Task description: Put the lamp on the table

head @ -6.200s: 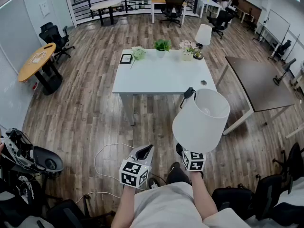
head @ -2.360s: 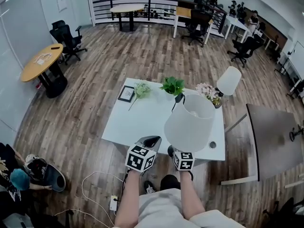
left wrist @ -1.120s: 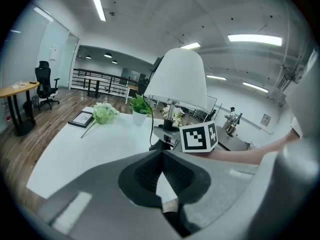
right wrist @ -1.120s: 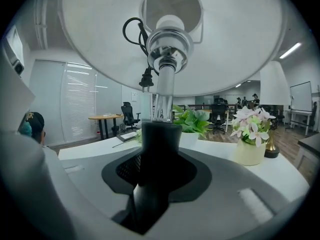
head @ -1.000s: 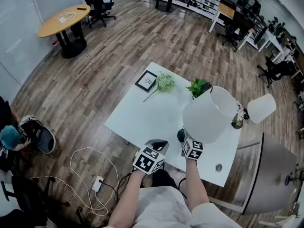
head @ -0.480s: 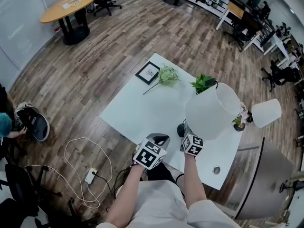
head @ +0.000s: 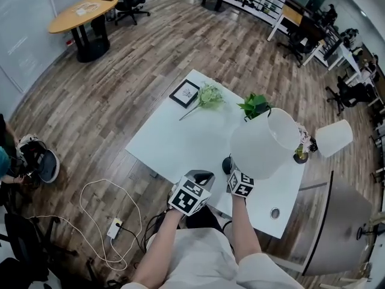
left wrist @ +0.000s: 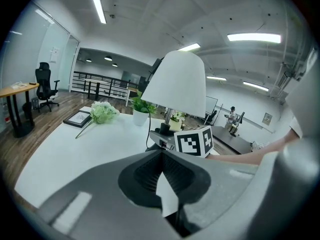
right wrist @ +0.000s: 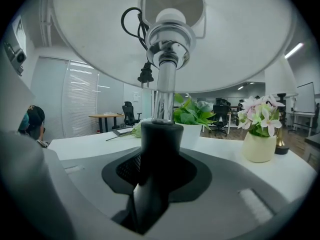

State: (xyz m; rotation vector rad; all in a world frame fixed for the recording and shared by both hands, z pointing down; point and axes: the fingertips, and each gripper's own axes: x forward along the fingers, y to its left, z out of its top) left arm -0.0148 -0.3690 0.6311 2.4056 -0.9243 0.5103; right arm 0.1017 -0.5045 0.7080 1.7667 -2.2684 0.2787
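The lamp has a white shade point(head: 264, 144), a chrome stem and a black base point(head: 227, 164). It stands upright over the near edge of the white table point(head: 174, 140); I cannot tell whether the base touches the top. My right gripper point(head: 232, 172) is shut on the lamp's black lower stem point(right wrist: 159, 146), with the shade point(right wrist: 240, 39) and the coiled cord and plug point(right wrist: 145, 76) overhead. My left gripper point(head: 202, 177) is shut and holds nothing, just left of the lamp. In the left gripper view the lamp shade point(left wrist: 176, 83) rises beyond the shut left gripper point(left wrist: 166, 181).
On the table stand a picture frame point(head: 184, 93), a flower bunch point(head: 209, 94), a potted green plant point(head: 254, 106), a vase of pink flowers point(head: 302, 144) and a second lamp point(head: 333, 138). A grey table point(head: 346, 215) is to the right. A power strip point(head: 114, 227) and cables lie on the floor.
I have carried the lamp from the open floor up to the table's near edge. Over the last second it has shifted only slightly over the table top.
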